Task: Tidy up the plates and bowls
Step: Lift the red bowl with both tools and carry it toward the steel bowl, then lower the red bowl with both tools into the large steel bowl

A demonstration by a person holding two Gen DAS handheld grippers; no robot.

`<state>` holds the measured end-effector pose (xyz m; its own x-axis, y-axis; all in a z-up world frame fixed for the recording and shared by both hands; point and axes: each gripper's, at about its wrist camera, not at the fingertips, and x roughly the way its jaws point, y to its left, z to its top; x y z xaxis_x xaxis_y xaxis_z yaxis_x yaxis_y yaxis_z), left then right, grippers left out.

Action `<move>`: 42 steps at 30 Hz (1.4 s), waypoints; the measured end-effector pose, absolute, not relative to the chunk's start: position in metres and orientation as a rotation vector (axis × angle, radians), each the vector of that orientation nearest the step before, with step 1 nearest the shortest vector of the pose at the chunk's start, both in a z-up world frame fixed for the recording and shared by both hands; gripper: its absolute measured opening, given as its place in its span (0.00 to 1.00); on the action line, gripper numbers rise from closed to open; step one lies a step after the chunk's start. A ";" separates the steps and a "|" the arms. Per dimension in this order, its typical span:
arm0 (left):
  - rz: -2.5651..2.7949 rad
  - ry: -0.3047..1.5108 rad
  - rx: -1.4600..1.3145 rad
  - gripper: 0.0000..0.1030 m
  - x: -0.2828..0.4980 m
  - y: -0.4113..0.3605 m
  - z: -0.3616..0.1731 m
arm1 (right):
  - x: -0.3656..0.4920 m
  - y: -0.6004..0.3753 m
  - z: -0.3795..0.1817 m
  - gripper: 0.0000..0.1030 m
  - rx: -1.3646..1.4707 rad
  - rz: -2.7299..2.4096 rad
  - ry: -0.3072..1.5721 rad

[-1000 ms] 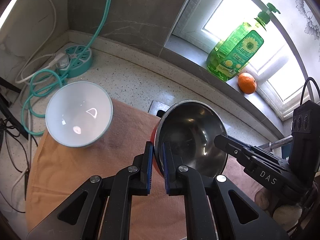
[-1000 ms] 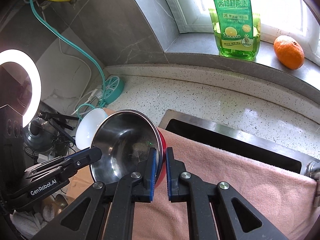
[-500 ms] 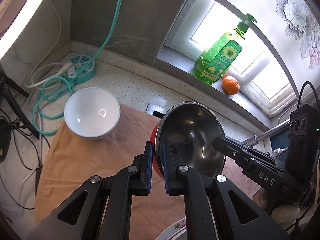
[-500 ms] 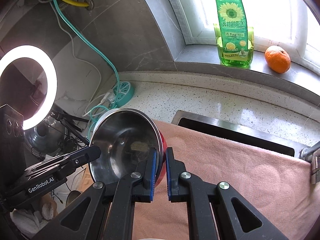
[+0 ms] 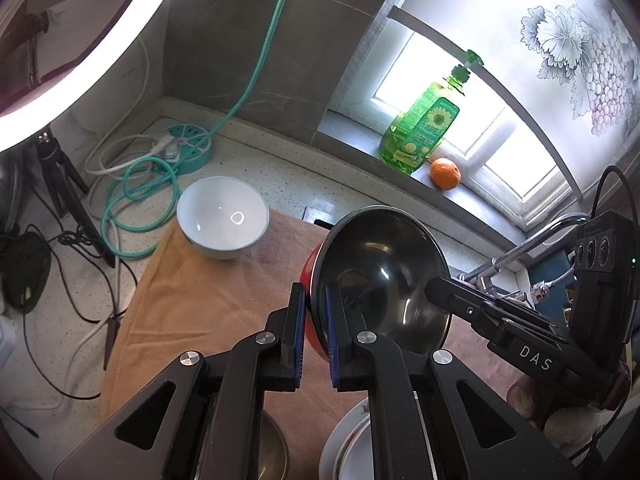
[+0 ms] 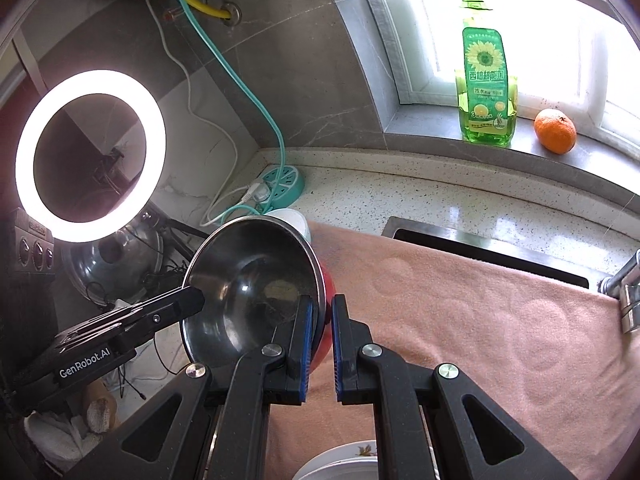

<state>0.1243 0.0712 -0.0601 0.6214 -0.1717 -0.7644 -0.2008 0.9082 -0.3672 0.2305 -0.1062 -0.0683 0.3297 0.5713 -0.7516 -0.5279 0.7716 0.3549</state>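
**Operator:** Left-wrist view first: my left gripper is clamped on the near rim of the steel bowl with the red outside, one pad inside the wall and one outside. My right gripper pinches the opposite rim the same way, jaws nearly closed on the thin metal. So the bowl hangs between both tools, tilted, mouth toward the window.

**Observer:** What's different from a second ago?

**Operator:** Both hands have risen and drawn back toward me. The white ceramic bowl on the peach towel looks smaller and farther off now, and much more of the speckled counter shows around it. A white plate with a floral rim has come into sight at the bottom edge, and a small steel bowl just beside it.

**Observer:** Meaning for the job?

**Operator:** I judge we're mid-carry: the bowl is clear of the towel and heading for the near dishes, probably to stack. Grip hasn't changed on either side, which is good, because a smooth rim held at two points could swing if one hand leads.

**Observer:** And the white bowl?

**Operator:** Untouched, upright at the towel's far-left corner, still to be sorted.
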 end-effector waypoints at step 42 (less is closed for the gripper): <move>0.061 1.042 -0.496 0.08 0.008 0.136 -0.117 | 0.096 -0.031 -0.136 0.08 -0.036 0.752 1.161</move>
<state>0.0079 0.1363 -0.1170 0.5134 -0.1824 -0.8386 -0.2795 0.8884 -0.3643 0.0964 -0.0314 -0.1359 0.1861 0.5161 -0.8360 -0.5521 0.7588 0.3456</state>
